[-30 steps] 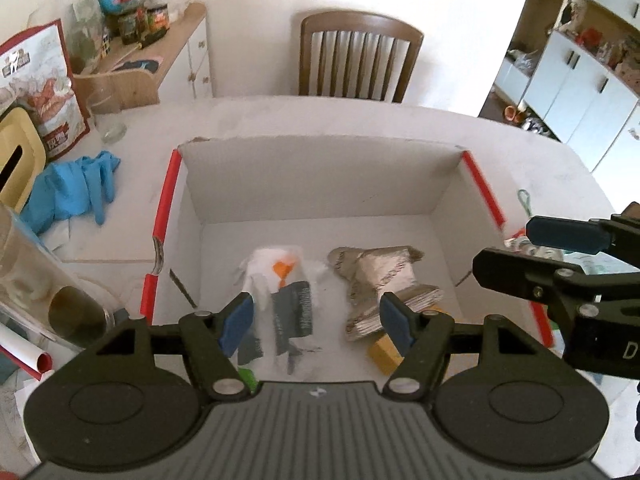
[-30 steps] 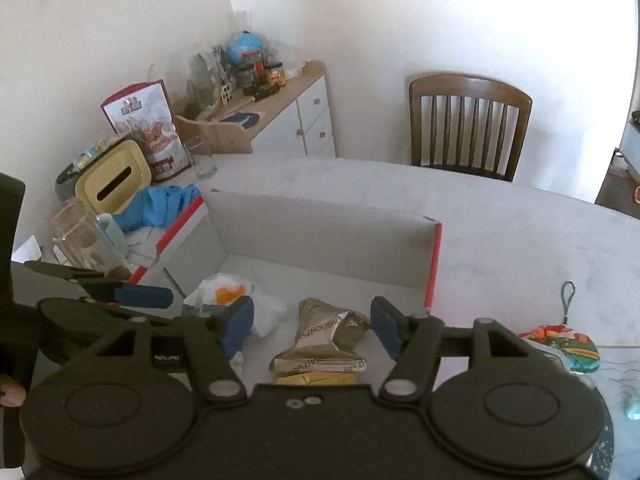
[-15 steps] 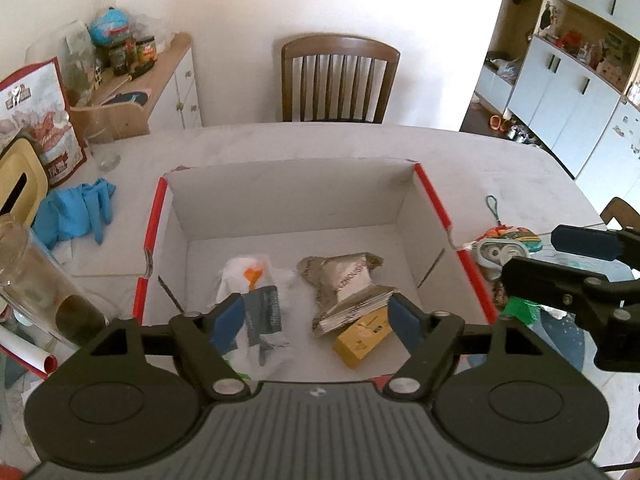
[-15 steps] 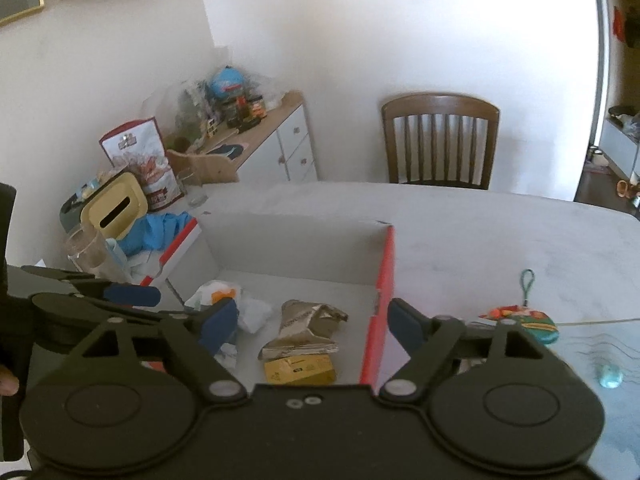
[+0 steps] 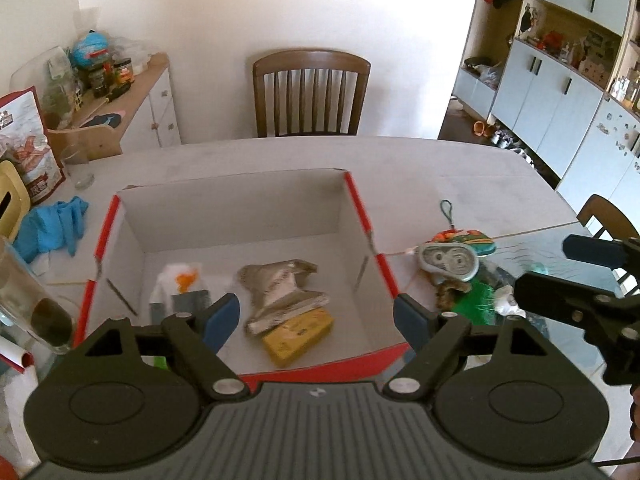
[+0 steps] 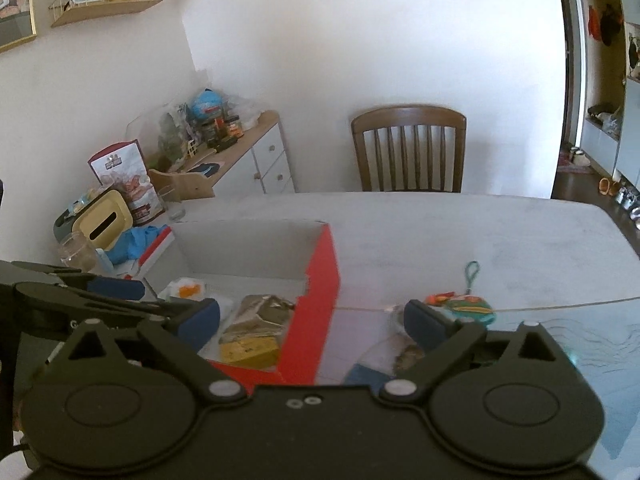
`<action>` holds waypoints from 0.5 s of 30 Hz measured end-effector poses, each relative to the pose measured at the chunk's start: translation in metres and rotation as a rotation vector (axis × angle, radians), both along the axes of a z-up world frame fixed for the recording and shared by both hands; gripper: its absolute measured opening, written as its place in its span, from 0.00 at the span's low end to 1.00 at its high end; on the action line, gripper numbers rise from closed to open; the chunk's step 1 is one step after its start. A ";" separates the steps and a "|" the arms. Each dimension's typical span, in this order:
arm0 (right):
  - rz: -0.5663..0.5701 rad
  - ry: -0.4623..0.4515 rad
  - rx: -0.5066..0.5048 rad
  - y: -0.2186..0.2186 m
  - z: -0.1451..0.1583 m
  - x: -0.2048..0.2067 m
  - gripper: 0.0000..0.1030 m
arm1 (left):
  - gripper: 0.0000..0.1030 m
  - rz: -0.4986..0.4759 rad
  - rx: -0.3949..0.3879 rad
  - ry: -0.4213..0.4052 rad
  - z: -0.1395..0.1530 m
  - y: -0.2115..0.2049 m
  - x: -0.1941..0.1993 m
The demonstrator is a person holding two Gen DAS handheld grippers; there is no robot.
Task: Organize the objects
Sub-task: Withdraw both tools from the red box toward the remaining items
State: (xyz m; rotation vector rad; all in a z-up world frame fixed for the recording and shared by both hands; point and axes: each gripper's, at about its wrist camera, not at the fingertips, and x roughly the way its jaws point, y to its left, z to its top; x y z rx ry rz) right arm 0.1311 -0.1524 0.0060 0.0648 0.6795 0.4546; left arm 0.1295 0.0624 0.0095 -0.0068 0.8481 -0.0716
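Observation:
A white cardboard box (image 5: 240,208) with red edges sits open on the table. It holds a white bag with an orange patch (image 5: 176,284), a crumpled silver packet (image 5: 280,284) and a small yellow carton (image 5: 298,334). My left gripper (image 5: 316,316) hangs open above the box's near edge, with nothing in it. My right gripper (image 6: 312,318) is over the box's red right wall (image 6: 324,272); its jaws are opening and grip nothing. A colourful pouch (image 6: 466,306) with a green loop lies right of the box, beside a grey tin (image 5: 448,262).
Left of the box are blue gloves (image 5: 52,228), a tall glass (image 5: 28,304), a yellow holder (image 6: 106,222) and a snack bag (image 6: 128,180). A wooden chair (image 5: 310,94) stands at the table's far side. Green and brown scraps (image 5: 468,298) lie by the tin.
Both grippers drew back and to the right, up from inside the box, and their jaws spread wider. The silver packet and yellow carton now lie loose in the box.

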 end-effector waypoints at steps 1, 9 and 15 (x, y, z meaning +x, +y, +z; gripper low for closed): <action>-0.001 -0.006 0.000 -0.007 0.000 -0.002 0.99 | 0.82 0.001 -0.005 0.000 0.000 -0.005 0.000; -0.022 -0.043 -0.038 -0.056 -0.007 -0.009 0.99 | 0.82 0.003 -0.013 -0.007 -0.007 -0.046 -0.002; -0.042 -0.039 -0.044 -0.095 -0.015 -0.007 0.99 | 0.92 -0.013 -0.035 0.000 -0.015 -0.075 0.000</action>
